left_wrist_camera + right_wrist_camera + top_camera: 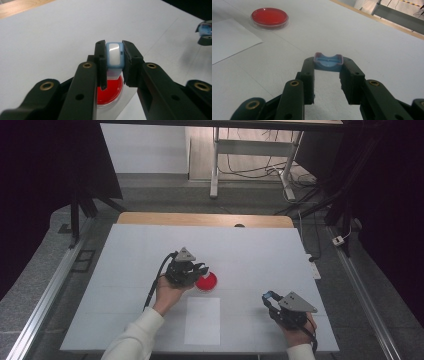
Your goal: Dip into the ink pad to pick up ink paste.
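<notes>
Over red dish (pixel 110 92): left tongs (pixel 114 58) pinching blue-capped box (pixel 115 56); right tongs (pixel 328 65) pinching blue lid (pixel 328 62); no legible writing.

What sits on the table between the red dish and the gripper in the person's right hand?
In the high view, nothing stands between the red dish and the right gripper, just bare white table; the sheet of paper lies nearer the person.

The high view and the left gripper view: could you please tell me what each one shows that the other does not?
High view alone: the person's hands, the left gripper's grey plate, a white sheet near the table's front edge, and desk legs beyond the table. Left gripper view alone: a close look at a pale blue container clamped between the left jaws, over the red dish. Both share: the red dish, the white table and the right gripper holding a blue piece.
</notes>
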The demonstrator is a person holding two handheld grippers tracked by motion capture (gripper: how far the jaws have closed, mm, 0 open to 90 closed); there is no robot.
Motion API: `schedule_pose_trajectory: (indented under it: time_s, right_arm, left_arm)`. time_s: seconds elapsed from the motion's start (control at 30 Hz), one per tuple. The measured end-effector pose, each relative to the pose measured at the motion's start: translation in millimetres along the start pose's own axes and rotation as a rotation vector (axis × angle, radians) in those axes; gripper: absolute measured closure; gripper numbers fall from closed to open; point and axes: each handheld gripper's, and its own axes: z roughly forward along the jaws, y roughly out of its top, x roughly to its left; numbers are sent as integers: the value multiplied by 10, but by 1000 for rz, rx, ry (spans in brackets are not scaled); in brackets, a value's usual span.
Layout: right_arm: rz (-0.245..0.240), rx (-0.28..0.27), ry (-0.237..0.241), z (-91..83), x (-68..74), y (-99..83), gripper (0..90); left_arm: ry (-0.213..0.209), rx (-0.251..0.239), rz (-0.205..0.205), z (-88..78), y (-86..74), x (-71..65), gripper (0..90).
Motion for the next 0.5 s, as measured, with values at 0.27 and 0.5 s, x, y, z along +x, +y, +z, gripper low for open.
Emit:
schedule_pose_trajectory:
  time_s: [0.27,0.5]
  right_arm:
    - [-2,3,0,-3,1,-1,650]
    - [-2,5,3,6,11,-2,650]
  left_arm:
    - [17,35,-8,102,-5,45,752]
    - [23,60,-15,162,-18,74,752]
